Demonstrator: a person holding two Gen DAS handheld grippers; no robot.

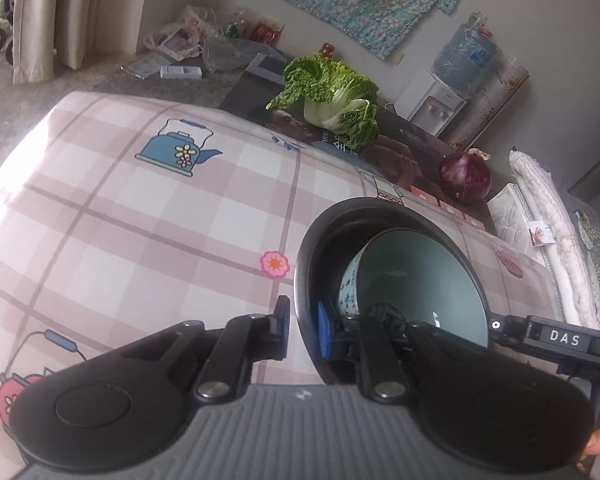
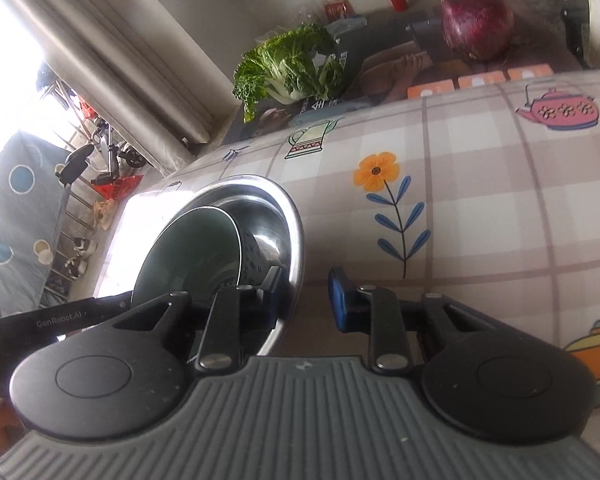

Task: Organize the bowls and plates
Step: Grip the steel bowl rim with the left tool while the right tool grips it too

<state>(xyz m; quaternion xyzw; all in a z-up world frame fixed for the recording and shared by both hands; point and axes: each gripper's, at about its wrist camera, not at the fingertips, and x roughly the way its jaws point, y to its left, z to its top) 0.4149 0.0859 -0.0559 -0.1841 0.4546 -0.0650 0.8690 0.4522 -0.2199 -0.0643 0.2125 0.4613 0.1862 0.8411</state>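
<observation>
A steel bowl [image 1: 380, 202] [image 2: 259, 180] rests on the checked tablecloth [image 1: 139, 220]. A ceramic bowl [image 1: 412, 280] [image 2: 187, 248], pale green inside and blue-patterned outside, leans tilted within it. My left gripper [image 1: 303, 320] is shut on the steel bowl's near rim, one finger outside and the blue pad inside. My right gripper [image 2: 306, 296] straddles the opposite rim. Its inner finger lies against the bowl's wall, and a gap shows between the rim and its blue pad [image 2: 338, 300]. Each gripper's black housing [image 1: 560, 336] [image 2: 59, 322] appears in the other's view.
A leafy cabbage [image 1: 332, 96] [image 2: 291, 68] and a red onion [image 1: 466, 176] [image 2: 476, 20] lie on a dark printed sheet at the table's far edge. A water dispenser [image 1: 432, 108] stands behind. Rolled fabric [image 1: 548, 232] lies by the table's side.
</observation>
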